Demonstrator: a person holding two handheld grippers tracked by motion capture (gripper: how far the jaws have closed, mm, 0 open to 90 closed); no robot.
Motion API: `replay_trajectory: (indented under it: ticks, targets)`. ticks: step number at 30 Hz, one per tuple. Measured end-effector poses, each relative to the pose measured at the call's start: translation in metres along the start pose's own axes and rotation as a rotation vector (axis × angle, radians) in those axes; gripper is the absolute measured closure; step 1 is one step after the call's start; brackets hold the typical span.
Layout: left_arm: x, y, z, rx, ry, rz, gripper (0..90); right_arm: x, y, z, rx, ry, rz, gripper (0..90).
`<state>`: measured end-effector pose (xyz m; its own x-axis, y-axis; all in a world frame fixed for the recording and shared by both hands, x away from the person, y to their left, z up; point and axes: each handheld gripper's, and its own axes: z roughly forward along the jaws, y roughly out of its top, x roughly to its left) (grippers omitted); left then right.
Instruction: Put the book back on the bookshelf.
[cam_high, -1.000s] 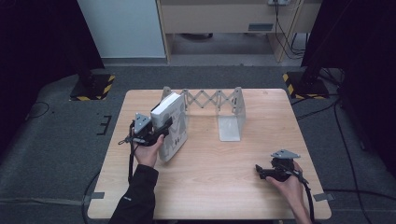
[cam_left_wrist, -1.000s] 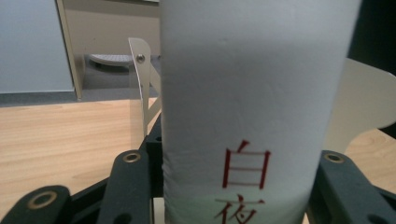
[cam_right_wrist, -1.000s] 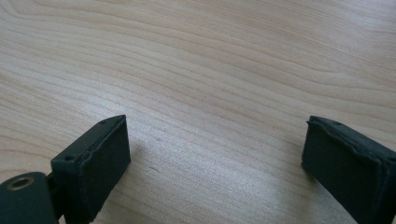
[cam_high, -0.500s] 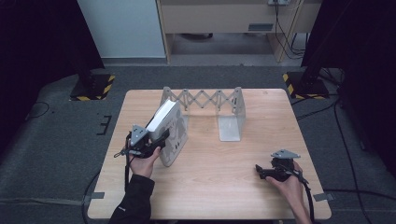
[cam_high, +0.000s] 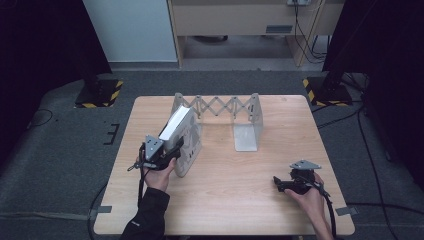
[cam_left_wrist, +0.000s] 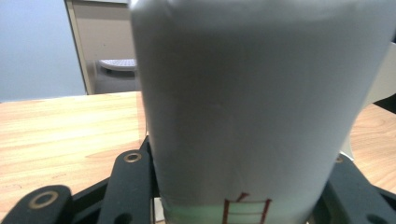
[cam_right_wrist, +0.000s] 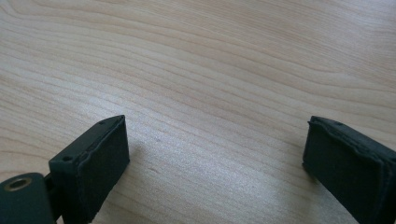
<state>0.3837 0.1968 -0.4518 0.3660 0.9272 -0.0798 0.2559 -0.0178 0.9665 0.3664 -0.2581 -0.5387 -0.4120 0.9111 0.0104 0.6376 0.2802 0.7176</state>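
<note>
A thick white book (cam_high: 181, 141) is clamped by its spine between the jaws of the left gripper (cam_high: 167, 154), standing tilted on the wooden table (cam_high: 280, 130) near its left side, just in front of the left end plate of the expandable metal book rack (cam_high: 230, 112). In the left gripper view the spine (cam_left_wrist: 252, 107) is seen pressed between the two black jaws, with red lettering near the bottom. The right gripper (cam_high: 280, 184) is held low over the table near the front right corner, its jaws spread wide with nothing between them. To do this step well, the book should be brought upright, the grip kept firm, and the book slid between the rack's end plates without the accordion links being knocked
</note>
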Motion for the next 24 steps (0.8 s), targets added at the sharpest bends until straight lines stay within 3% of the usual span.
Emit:
replay_trajectory:
  ticks: [17,24]
  targets:
    - [-0.003,0.001,0.02,-0.028,0.019,0.004,50.4,0.0,0.001,0.001,0.002,0.0,-0.003,6.7]
    - [-0.006,0.0,0.018,0.004,-0.008,0.006,47.9,0.0,0.001,0.001,0.001,0.0,-0.003,6.8]
